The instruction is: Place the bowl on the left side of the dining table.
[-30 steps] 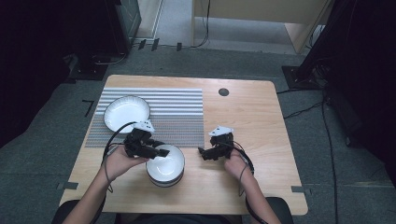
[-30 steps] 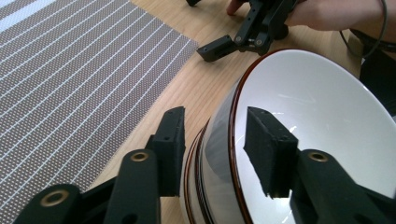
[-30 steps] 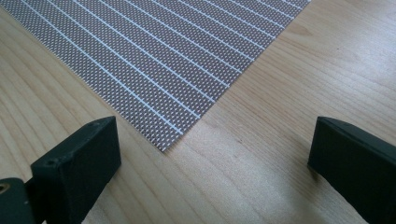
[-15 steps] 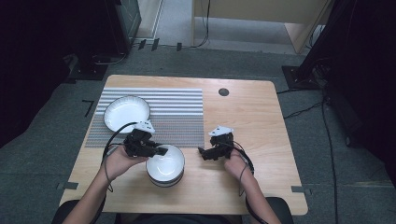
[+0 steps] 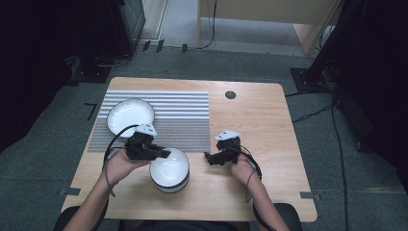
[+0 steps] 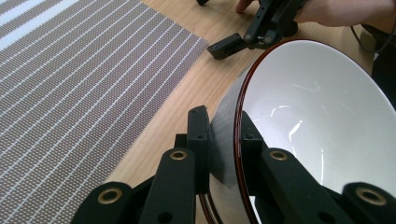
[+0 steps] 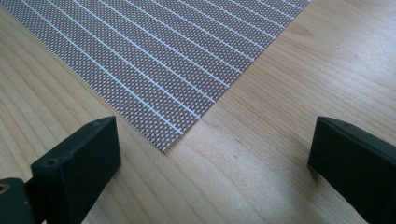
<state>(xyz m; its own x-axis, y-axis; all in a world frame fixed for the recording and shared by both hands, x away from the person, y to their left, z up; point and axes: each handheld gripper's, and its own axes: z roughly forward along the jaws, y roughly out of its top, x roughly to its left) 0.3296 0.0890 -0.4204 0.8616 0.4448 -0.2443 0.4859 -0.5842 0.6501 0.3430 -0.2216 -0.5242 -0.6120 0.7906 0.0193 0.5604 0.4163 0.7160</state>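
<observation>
A bowl [image 5: 169, 168], white inside and dark outside with a reddish rim, sits near the table's front, left of centre. It seems to rest in a second bowl [image 5: 168, 188] beneath it. My left gripper [image 5: 162, 154] is shut on the upper bowl's left rim, one jaw inside and one outside. In the left gripper view that bowl [image 6: 317, 126] looks tilted, with the rim pinched in my left gripper [image 6: 224, 137]. My right gripper [image 5: 210, 158] stands open just right of the bowl, low over the wood. The right gripper [image 7: 210, 144] holds nothing.
A striped grey placemat [image 5: 183, 120] covers the table's left back part; its corner [image 7: 166, 140] lies just ahead of the right jaws. A white bowl [image 5: 130, 115] rests on the mat's left side. A dark round hole [image 5: 230, 95] marks the tabletop at the back.
</observation>
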